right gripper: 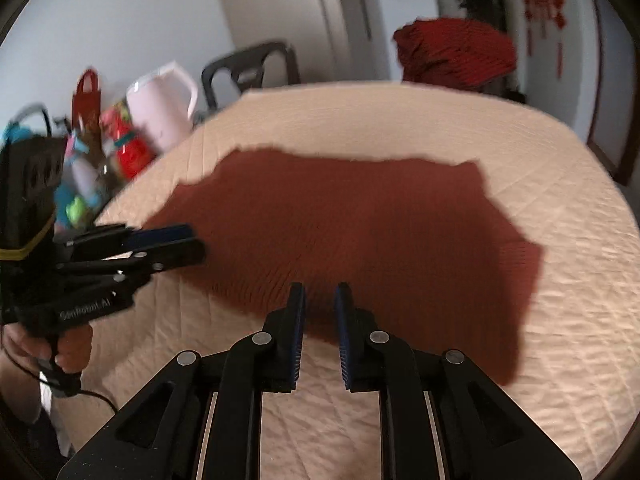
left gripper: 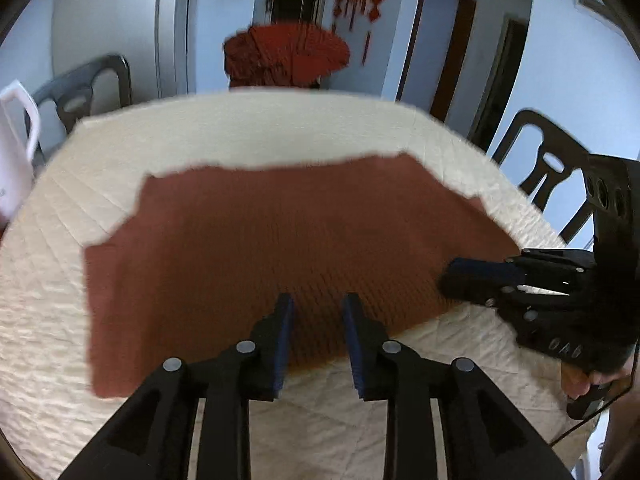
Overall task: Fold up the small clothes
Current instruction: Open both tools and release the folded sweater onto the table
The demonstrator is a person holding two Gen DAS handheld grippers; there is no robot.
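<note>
Left wrist view: the left gripper (left gripper: 316, 308) hangs over the near edge of a rust-red garment (left gripper: 280, 248) spread flat on the cream quilted counter (left gripper: 260, 136), its jaws parted with nothing between them. The right gripper (left gripper: 448, 280) reaches in from the right over the cloth's edge.

Right wrist view: the right gripper (right gripper: 320, 296) has a narrow gap between its jaws, nothing gripped, above the garment (right gripper: 360, 220). A pink kettle (right gripper: 160, 104) stands far left.
</note>
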